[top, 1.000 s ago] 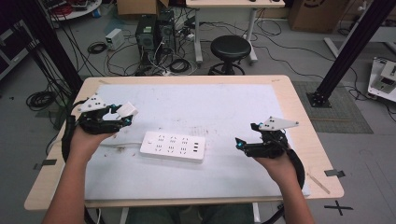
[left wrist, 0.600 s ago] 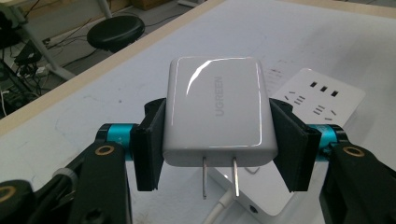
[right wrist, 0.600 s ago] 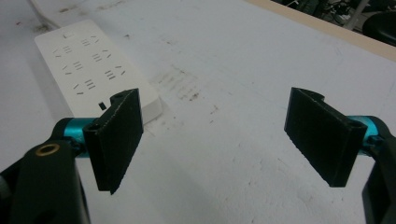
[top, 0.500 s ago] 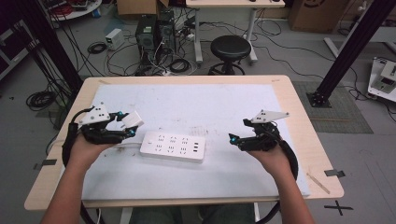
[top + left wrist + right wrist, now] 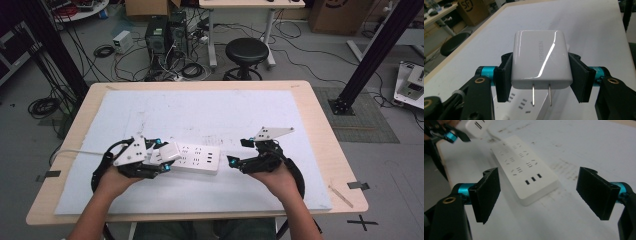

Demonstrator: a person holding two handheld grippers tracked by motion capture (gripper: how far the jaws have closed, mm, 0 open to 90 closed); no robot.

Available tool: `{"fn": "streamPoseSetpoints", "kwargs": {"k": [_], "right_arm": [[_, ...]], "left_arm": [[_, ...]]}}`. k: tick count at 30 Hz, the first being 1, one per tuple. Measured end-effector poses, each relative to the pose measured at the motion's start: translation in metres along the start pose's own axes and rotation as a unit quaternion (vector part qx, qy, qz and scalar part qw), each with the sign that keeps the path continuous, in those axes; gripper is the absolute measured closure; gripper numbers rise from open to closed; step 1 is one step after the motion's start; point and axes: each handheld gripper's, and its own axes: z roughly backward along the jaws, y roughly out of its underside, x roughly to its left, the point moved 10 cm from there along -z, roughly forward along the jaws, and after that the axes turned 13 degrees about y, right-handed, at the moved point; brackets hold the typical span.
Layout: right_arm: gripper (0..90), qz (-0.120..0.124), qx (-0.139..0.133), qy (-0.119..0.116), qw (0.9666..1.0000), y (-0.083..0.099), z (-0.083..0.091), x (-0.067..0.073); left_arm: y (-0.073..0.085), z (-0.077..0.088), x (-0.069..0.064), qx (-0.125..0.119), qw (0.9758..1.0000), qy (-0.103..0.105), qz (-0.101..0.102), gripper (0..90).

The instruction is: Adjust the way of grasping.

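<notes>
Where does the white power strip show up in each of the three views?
High view: power strip lies at centre, between the left gripper and right gripper.
Left gripper view: bottom centre, under the wall charger that the jaws clamp.
Right gripper view: upper centre, beyond the open jaws.
Shared landmark: the white mat beneath it.

Light is even and bright from above. Glare streaks cross the white charger (image 5: 540, 58). The power strip (image 5: 524, 167) looks slightly blurred.

High view looking down over table (image 5: 320, 125), tool views close and low, all sharing power strip (image 5: 197, 157)
</notes>
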Motion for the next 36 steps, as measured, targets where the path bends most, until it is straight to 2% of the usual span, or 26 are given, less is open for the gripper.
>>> {"fn": "streamPoseSetpoints", "kwargs": {"k": [3,4,5,6,7,8,9,10,11,12,16,17,19,20,21,22,23,25,26,29,30,31,33,34,35,36], "right_arm": [[19.8,-0.023,0.0,-0.032,0.9992,0.001,-0.008,0.012],[19.8,-0.023,0.0,-0.032,0.9992,0.001,-0.008,0.012],[19.8,-0.044,-0.001,-0.056,0.9974,0.001,-0.012,0.018],[19.8,-0.044,-0.001,-0.056,0.9974,0.001,-0.012,0.018],[19.8,-0.071,-0.003,-0.082,0.9941,0.001,-0.015,0.024],[19.8,-0.071,-0.003,-0.082,0.9941,0.001,-0.015,0.024],[19.8,-0.087,-0.004,-0.099,0.9912,0.001,-0.018,0.029],[19.8,-0.087,-0.004,-0.099,0.9912,0.001,-0.018,0.029],[19.8,-0.093,-0.003,-0.118,0.9887,0.002,-0.022,0.034],[19.8,-0.093,-0.003,-0.118,0.9887,0.002,-0.022,0.034],[19.8,-0.11,0.004,-0.149,0.9826,0.002,-0.03,0.044],[19.8,-0.11,0.004,-0.149,0.9826,0.002,-0.03,0.044],[19.8,-0.122,0.007,-0.166,0.9786,0.001,-0.033,0.049],[19.8,-0.128,0.009,-0.182,0.975,0.001,-0.035,0.053],[19.8,-0.128,0.009,-0.182,0.975,0.001,-0.035,0.053],[19.9,-0.135,0.009,-0.194,0.9715,0.001,-0.037,0.056],[19.9,-0.135,0.009,-0.194,0.9715,0.001,-0.037,0.056],[20.3,-0.143,0.015,-0.217,0.9656,0.001,-0.04,0.063],[25.1,-0.148,0.018,-0.229,0.9618,0.0,-0.042,0.067],[28.7,-0.147,0.015,-0.24,0.9594,0.0,-0.045,0.07],[36.1,-0.152,0.022,-0.252,0.9555,0.002,-0.047,0.073],[36.1,-0.152,0.022,-0.252,0.9555,0.002,-0.047,0.073],[40.9,-0.155,0.022,-0.264,0.9516,0.003,-0.047,0.075],[49.0,-0.156,0.024,-0.277,0.9479,0.003,-0.047,0.077],[49.0,-0.156,0.024,-0.277,0.9479,0.003,-0.047,0.077],[55.3,-0.157,0.022,-0.283,0.946,0.002,-0.047,0.079]], "left_arm": [[-0.009,-0.02,-0.014,0.007,0.9989,0.005,-0.045,42.5],[-0.009,-0.02,-0.014,0.007,0.9989,0.005,-0.045,42.5],[-0.01,-0.022,-0.016,0.007,0.9986,0.002,-0.052,42.5],[-0.012,-0.026,-0.018,0.007,0.9982,0.001,-0.06,42.5],[-0.015,-0.03,-0.02,0.005,0.9976,-0.002,-0.069,42.5],[-0.016,-0.033,-0.021,0.006,0.997,-0.006,-0.077,42.5],[-0.017,-0.039,-0.024,0.007,0.9962,-0.006,-0.086,42.5],[-0.017,-0.039,-0.024,0.007,0.9962,-0.006,-0.086,42.5],[-0.017,-0.042,-0.025,0.01,0.9952,-0.011,-0.096,42.5],[-0.018,-0.044,-0.026,0.012,0.9946,-0.013,-0.102,42.5],[-0.019,-0.049,-0.03,0.012,0.9932,-0.012,-0.115,42.5],[-0.019,-0.05,-0.031,0.012,0.9926,-0.015,-0.12,42.5],[-0.021,-0.052,-0.032,0.013,0.9916,-0.016,-0.128,42.5],[-0.022,-0.052,-0.032,0.012,0.9908,-0.02,-0.133,42.5],[-0.023,-0.053,-0.033,0.011,0.9906,-0.019,-0.135,42.5],[-0.023,-0.053,-0.034,0.009,0.9905,-0.016,-0.136,42.5],[-0.025,-0.055,-0.035,0.007,0.9898,-0.019,-0.141,42.5],[-0.026,-0.057,-0.037,0.008,0.9888,-0.014,-0.148,42.5],[-0.027,-0.06,-0.039,0.01,0.988,-0.01,-0.154,42.5],[-0.027,-0.062,-0.04,0.012,0.9871,-0.01,-0.159,42.4],[-0.027,-0.063,-0.041,0.015,0.9868,-0.009,-0.161,42.5],[-0.027,-0.063,-0.041,0.015,0.9868,-0.009,-0.161,42.5],[-0.027,-0.064,-0.04,0.018,0.9863,-0.01,-0.164,42.5],[-0.026,-0.065,-0.04,0.02,0.9859,-0.011,-0.166,42.5],[-0.026,-0.065,-0.04,0.023,0.9855,-0.013,-0.168,42.5],[-0.026,-0.066,-0.04,0.023,0.9851,-0.012,-0.17,42.4]]}}
